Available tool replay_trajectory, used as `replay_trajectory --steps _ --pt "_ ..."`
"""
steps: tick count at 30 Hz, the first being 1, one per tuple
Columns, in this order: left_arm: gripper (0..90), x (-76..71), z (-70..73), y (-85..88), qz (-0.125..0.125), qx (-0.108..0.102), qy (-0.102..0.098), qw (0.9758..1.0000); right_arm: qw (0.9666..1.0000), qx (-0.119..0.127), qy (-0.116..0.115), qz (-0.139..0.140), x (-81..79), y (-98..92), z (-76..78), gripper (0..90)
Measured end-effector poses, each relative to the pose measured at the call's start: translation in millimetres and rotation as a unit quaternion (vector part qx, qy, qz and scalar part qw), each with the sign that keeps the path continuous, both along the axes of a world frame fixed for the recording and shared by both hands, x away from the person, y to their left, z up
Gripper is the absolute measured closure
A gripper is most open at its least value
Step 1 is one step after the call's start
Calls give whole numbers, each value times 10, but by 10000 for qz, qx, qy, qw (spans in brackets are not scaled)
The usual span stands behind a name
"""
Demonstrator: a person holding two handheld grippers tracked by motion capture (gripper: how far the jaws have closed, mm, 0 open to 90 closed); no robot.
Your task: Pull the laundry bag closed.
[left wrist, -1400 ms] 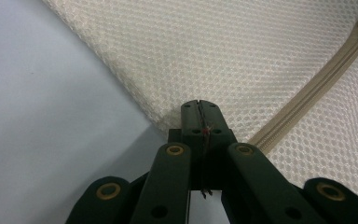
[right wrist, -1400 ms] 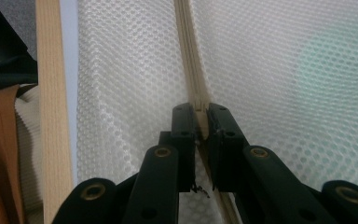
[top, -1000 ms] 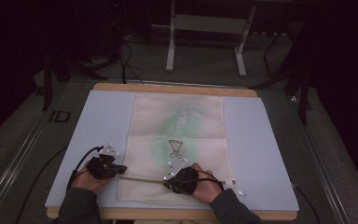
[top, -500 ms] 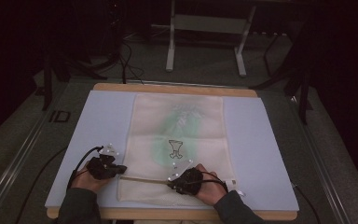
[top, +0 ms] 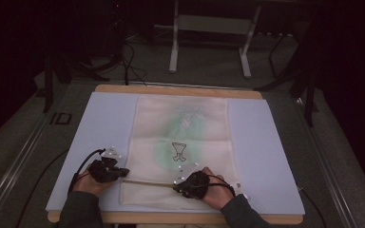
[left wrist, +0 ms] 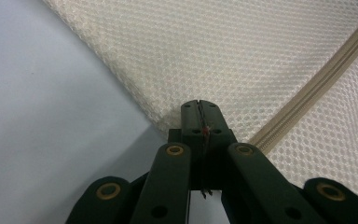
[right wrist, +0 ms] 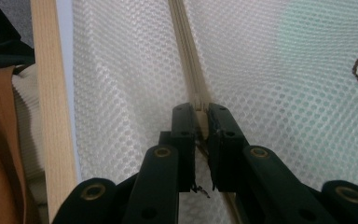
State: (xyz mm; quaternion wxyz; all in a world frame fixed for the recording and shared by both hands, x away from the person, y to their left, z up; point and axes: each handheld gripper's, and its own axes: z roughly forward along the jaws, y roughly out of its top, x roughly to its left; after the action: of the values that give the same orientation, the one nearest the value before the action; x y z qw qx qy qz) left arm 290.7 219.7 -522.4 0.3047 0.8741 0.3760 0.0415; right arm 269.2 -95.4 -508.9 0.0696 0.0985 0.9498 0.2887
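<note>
A cream mesh bag [top: 180, 128] lies flat on a pale blue mat [top: 266, 156]. Something green shows faintly through it, under a small dark emblem [top: 179, 151]. A beige zipper [top: 147, 182] runs across the bag near its front edge. My left gripper [top: 123, 172] is shut on the bag's left edge, by the zipper's end. In the left gripper view the jaws [left wrist: 200, 109] pinch the mesh bag [left wrist: 242, 56] just left of the zipper [left wrist: 317, 93]. My right gripper [top: 177, 186] is shut on the zipper's slider. In the right gripper view its jaws [right wrist: 201, 114] clamp the beige piece on the zipper [right wrist: 186, 46].
The mat covers a wooden table, whose front edge [right wrist: 51, 116] runs close beside the right gripper. A dark sleeve and an orange garment show beyond that edge. Metal stand legs [top: 173, 52] and cables lie on the floor behind the table.
The right hand has shifted only slightly near the zipper. The left hand and the bag have stayed where they were.
</note>
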Motion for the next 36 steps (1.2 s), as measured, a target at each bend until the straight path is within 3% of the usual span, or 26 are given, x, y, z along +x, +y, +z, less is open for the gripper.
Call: replay_trajectory --steps 36 --pt "900 -1 -1 1 8 -10 -2 10000 9998 -159 -22 -73 24 -366 32 823"
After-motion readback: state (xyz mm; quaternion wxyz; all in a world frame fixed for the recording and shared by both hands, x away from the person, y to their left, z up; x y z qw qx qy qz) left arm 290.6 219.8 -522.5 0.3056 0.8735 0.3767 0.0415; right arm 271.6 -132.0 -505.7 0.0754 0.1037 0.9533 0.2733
